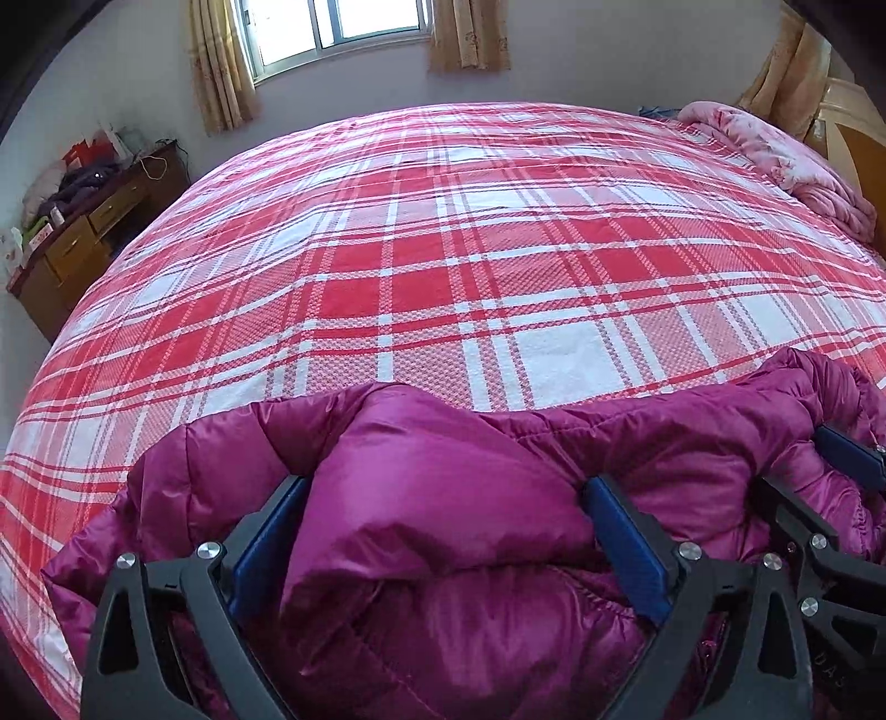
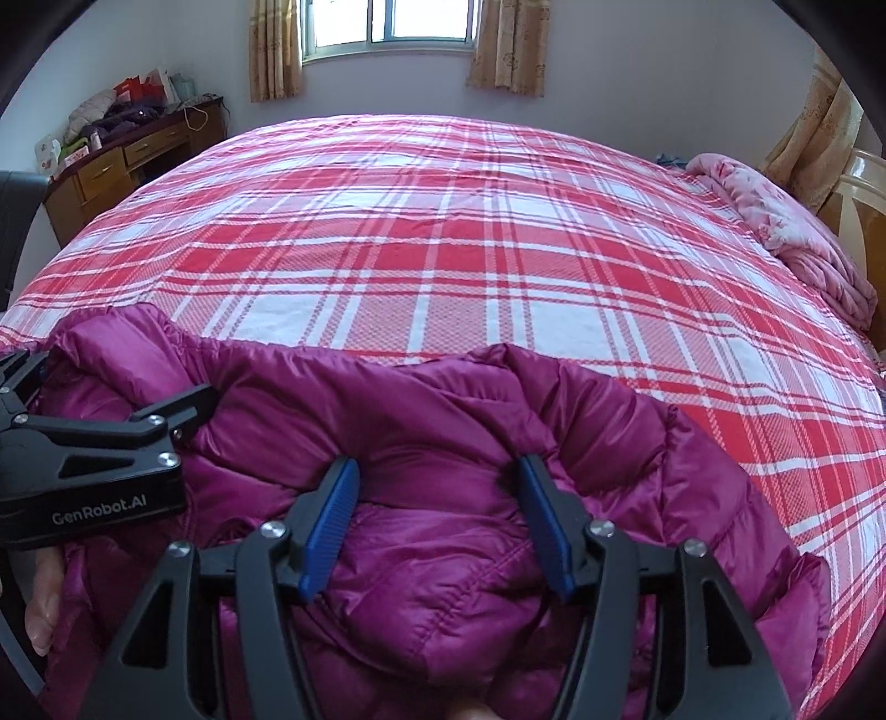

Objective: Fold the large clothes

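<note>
While both grippers sit over the glossy magenta quilted puffer jacket [image 1: 470, 531], which lies bunched at the near edge of the bed, the left gripper [image 1: 443, 520] has its jaws apart w/ a puffy fold bulging between the blue pads, and the right gripper [image 2: 437, 515] is likewise spread wide over the padding, pads touching fabric but not pinching it. Likely risk: slick shell + thick fill could squirt out as the jaws close, or only the top layer gets caught, so the fold drags crooked. Bed surface is a red-and-white plaid sheet [image 1: 443, 266], flat, w/ a crumpled pink blanket [image 1: 775, 160] near the far right corner. Wooden desk [image 2: 133, 155] w/ clutter stands on the left; curtained window [image 2: 387, 22] behind.
</note>
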The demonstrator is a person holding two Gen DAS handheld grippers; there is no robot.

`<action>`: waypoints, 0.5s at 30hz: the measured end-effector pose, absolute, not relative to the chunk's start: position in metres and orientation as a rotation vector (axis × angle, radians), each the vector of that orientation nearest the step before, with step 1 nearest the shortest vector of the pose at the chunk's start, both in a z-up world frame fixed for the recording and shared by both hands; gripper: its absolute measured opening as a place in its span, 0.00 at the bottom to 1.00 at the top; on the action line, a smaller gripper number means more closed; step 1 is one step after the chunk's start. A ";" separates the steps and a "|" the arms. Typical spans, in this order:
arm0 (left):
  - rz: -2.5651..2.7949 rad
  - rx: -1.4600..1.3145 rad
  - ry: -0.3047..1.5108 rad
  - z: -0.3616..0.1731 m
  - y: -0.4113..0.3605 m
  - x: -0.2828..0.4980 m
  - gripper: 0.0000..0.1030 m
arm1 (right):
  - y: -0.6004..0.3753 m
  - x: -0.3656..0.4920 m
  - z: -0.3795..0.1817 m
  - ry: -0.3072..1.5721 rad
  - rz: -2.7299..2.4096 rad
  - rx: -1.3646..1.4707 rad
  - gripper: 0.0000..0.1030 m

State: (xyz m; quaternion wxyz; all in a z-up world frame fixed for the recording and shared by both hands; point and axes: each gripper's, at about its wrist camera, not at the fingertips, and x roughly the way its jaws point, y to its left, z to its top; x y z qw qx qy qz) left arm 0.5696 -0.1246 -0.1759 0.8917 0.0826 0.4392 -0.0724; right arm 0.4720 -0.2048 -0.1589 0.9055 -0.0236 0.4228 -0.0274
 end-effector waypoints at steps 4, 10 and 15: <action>-0.148 0.174 0.909 -0.176 -0.125 0.569 0.97 | -0.205 0.472 -0.159 0.874 -0.056 -0.047 0.61; -0.143 0.180 0.909 -0.177 -0.125 0.570 0.97 | -0.204 0.472 -0.161 0.878 -0.058 -0.050 0.61; -0.142 0.181 0.909 -0.177 -0.126 0.570 0.97 | -0.204 0.473 -0.161 0.880 -0.058 -0.050 0.62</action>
